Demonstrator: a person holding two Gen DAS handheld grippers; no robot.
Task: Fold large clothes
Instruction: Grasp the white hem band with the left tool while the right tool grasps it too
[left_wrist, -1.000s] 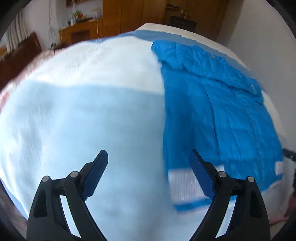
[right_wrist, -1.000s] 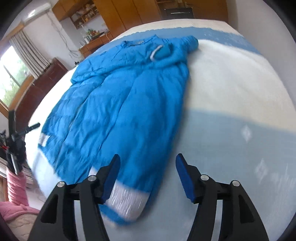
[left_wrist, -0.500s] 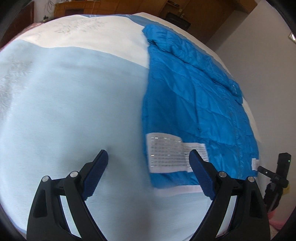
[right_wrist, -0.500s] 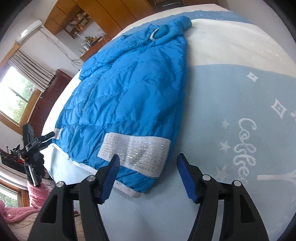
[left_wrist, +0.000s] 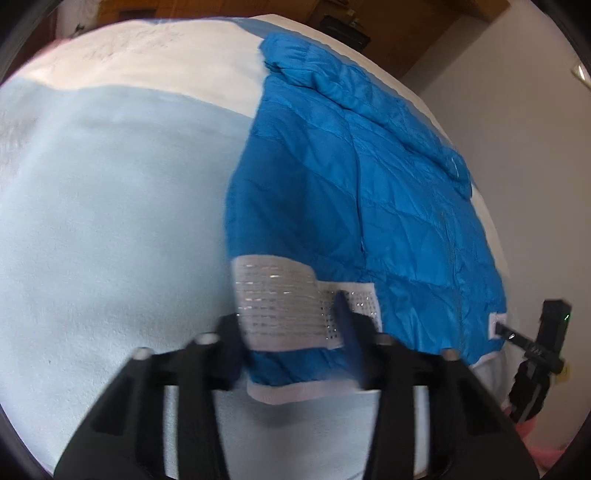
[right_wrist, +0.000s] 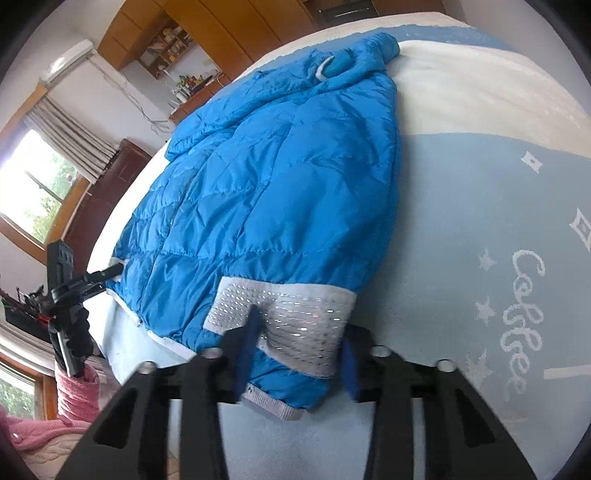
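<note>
A blue quilted jacket (left_wrist: 351, 184) lies spread flat on a light blue and white blanket (left_wrist: 110, 221), collar at the far end. A white sparkly band (left_wrist: 277, 291) crosses each lower corner. My left gripper (left_wrist: 286, 314) is closing its jaws on the jacket's near left hem corner, with the band and hem between the pads. In the right wrist view the same jacket (right_wrist: 277, 177) shows from the other side. My right gripper (right_wrist: 301, 325) is closing on the near right hem corner, with its band (right_wrist: 295, 306) pinched between the blue pads.
A black tripod with a device (right_wrist: 62, 295) stands off the bed's edge beside the jacket, also seen as the tripod (left_wrist: 546, 343). Pink fabric (right_wrist: 74, 395) lies below it. Wooden cabinets (right_wrist: 221, 29) and a window (right_wrist: 33, 184) lie beyond. The blanket (right_wrist: 461, 221) stretches to the right.
Both grippers sank toward the jacket's near hem and narrowed from wide open onto the two banded corners. The hem now sits between each pair of pads.
</note>
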